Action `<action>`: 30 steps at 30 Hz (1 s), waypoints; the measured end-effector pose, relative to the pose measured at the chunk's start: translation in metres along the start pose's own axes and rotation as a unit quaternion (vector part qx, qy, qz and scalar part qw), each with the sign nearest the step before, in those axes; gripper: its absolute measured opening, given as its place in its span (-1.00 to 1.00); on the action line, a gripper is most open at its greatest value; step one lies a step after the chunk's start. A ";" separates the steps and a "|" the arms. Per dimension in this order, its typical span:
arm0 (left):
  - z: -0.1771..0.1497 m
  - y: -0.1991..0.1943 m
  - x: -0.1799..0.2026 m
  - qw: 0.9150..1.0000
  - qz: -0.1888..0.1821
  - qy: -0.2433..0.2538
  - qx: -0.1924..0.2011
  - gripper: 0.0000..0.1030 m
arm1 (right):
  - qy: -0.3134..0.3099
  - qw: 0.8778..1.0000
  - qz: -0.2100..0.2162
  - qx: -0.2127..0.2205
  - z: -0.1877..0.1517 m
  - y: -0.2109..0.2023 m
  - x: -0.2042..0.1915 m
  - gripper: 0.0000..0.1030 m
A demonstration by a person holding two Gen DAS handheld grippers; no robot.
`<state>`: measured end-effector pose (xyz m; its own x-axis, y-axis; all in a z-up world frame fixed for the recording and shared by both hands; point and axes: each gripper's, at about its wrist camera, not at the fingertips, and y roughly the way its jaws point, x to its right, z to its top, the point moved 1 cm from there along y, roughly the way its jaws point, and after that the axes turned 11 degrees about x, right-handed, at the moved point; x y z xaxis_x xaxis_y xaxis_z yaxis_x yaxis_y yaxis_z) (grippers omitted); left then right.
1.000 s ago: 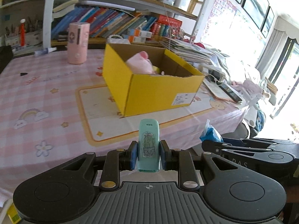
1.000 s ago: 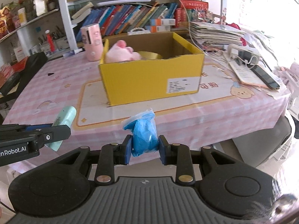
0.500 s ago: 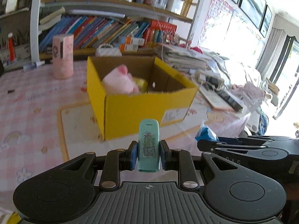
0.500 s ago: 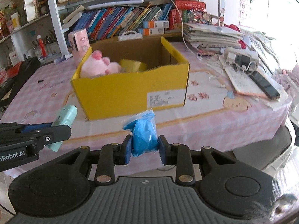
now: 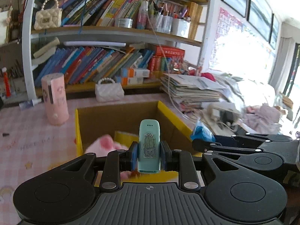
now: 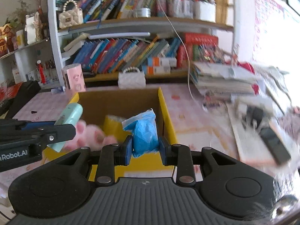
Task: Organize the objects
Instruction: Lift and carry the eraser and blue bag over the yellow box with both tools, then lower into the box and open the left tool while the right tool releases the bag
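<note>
The left tongs are closed, both blue pads pressed against the sides of an upright mint-green case that rises above the fingertips. The right tongs are likewise clamped, their pads squeezing a blue plastic bag whose crumpled top sticks up past the fingers. Both pairs point forward and are held level, side by side and close together. In the left wrist view the right tongs reach in from the right edge, just beside the left ones; in the right wrist view the left tongs come in from the left edge with the case tilted between them.
</note>
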<state>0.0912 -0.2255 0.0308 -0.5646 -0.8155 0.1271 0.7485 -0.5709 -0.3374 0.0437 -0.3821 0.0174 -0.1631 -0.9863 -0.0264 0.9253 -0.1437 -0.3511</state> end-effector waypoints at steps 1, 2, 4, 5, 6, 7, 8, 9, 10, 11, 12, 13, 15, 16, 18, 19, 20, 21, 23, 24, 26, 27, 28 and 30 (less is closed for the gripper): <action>0.001 0.008 0.001 1.000 0.008 0.001 -0.003 -0.55 | -0.007 1.000 0.002 0.002 0.003 0.008 0.001 -0.47; 0.003 0.017 0.001 1.000 0.014 -0.001 -0.007 -0.55 | -0.012 1.000 0.004 0.002 0.006 0.017 0.003 -0.47; 0.003 0.030 0.001 1.000 0.023 -0.003 -0.015 -0.55 | -0.016 1.000 0.009 -0.003 0.009 0.035 0.007 -0.47; 0.002 0.037 0.000 0.999 0.028 -0.002 -0.020 -0.55 | -0.020 1.000 0.012 -0.005 0.009 0.043 0.007 -0.46; 0.001 0.042 0.000 0.999 0.032 0.001 -0.024 -0.55 | -0.026 1.000 0.016 -0.008 0.009 0.051 0.007 -0.46; -0.001 0.048 0.000 0.999 0.036 0.003 -0.030 -0.55 | -0.032 0.999 0.020 -0.014 0.008 0.057 0.007 -0.46; -0.003 0.052 0.001 0.999 0.039 0.005 -0.035 -0.55 | -0.038 0.999 0.025 -0.019 0.007 0.064 0.007 -0.46; -0.004 0.056 0.001 0.998 0.041 0.006 -0.039 -0.55 | -0.044 0.998 0.030 -0.024 0.005 0.070 0.007 -0.46; -0.007 0.059 0.001 0.998 0.042 0.006 -0.043 -0.55 | -0.050 0.998 0.035 -0.029 0.003 0.074 0.006 -0.46; -0.008 0.061 0.002 0.998 0.042 0.006 -0.046 -0.55 | -0.058 0.997 0.040 -0.032 0.001 0.078 0.005 -0.46; -0.010 0.064 0.002 0.998 0.044 0.006 -0.050 -0.55 | -0.066 0.996 0.045 -0.037 -0.002 0.081 0.004 -0.46; -0.013 0.066 0.002 0.997 0.046 0.007 -0.054 -0.55 | -0.073 0.995 0.049 -0.041 -0.004 0.085 0.003 -0.46; -0.016 0.070 0.002 0.997 0.050 0.007 -0.060 -0.55 | -0.080 0.994 0.055 -0.052 -0.009 0.091 0.004 -0.46; -0.017 0.071 0.002 0.997 0.052 0.008 -0.062 -0.55 | -0.081 0.993 0.058 -0.058 -0.010 0.095 0.004 -0.46; -0.019 0.075 0.001 0.996 0.055 0.008 -0.067 -0.55 | -0.083 0.992 0.065 -0.067 -0.013 0.100 0.005 -0.46; -0.020 0.076 0.001 0.996 0.057 0.007 -0.069 -0.55 | -0.085 0.991 0.068 -0.072 -0.014 0.102 0.004 -0.46; -0.020 0.076 0.000 0.996 0.058 0.005 -0.068 -0.55 | -0.086 0.991 0.071 -0.074 -0.015 0.104 0.004 -0.46; -0.021 0.076 0.000 0.996 0.059 0.003 -0.067 -0.55 | -0.088 0.990 0.075 -0.076 -0.016 0.106 0.004 -0.46; -0.021 0.075 -0.002 0.996 0.062 -0.001 -0.067 -0.54 | -0.099 0.989 0.079 -0.075 -0.018 0.107 0.002 -0.46; -0.021 0.076 -0.002 0.996 0.063 -0.003 -0.067 -0.49 | -0.104 0.988 0.082 -0.075 -0.018 0.107 0.001 -0.46; -0.021 0.073 -0.002 0.996 0.061 -0.007 -0.065 -0.45 | -0.111 0.987 0.086 -0.075 -0.019 0.107 0.000 -0.43; -0.020 0.071 -0.001 0.996 0.062 -0.006 -0.060 -0.35 | -0.111 0.987 0.087 -0.075 -0.020 0.106 -0.001 -0.39; -0.018 0.068 0.001 0.997 0.063 -0.004 -0.053 -0.29 | -0.110 0.987 0.087 -0.074 -0.020 0.106 -0.001 -0.37; -0.014 0.060 0.004 0.997 0.062 -0.003 -0.037 -0.09 | -0.104 0.989 0.084 -0.070 -0.020 0.102 -0.001 -0.25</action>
<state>0.1293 -0.2619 -0.0020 -0.4669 -0.8803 0.0845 0.7852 -0.4566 -0.4182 0.1316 -0.3946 -0.0371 0.0761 -0.9928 0.0926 0.8742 0.0218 -0.4851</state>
